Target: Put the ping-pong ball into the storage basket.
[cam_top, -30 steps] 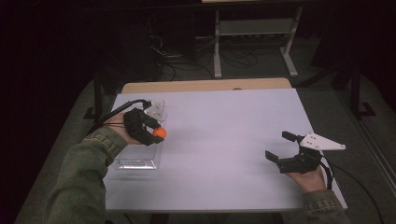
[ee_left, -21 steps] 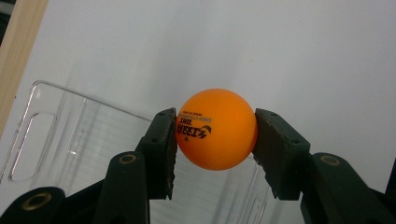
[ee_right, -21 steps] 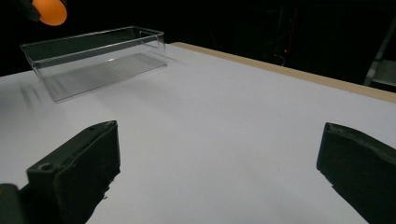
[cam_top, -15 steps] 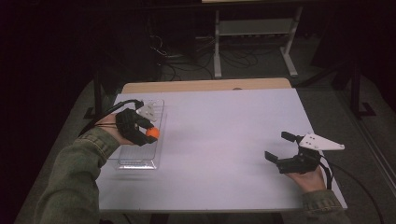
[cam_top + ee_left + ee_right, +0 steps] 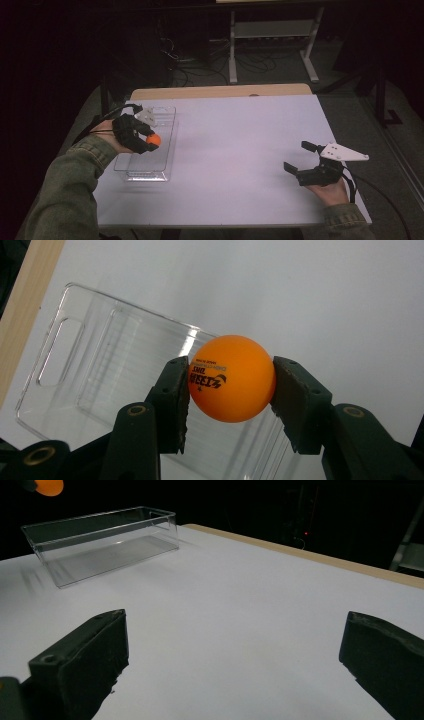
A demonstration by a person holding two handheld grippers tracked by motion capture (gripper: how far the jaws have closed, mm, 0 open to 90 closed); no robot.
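The left gripper [image 5: 145, 141] clamps an orange ping-pong ball [image 5: 232, 378] between its two pads, one pressed against each side, and holds it above the clear plastic bin [image 5: 167, 131] that stands near the left edge of the white table [image 5: 240, 150]. The ball is in the air, over the bin's interior. The right gripper [image 5: 300, 157] rests near the table's right edge, jaws spread wide with nothing between them.

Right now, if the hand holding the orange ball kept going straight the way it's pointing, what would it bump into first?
Probably the clear plastic bin: the left gripper, shut on the orange ball, points down over it. Depth is hard to judge.
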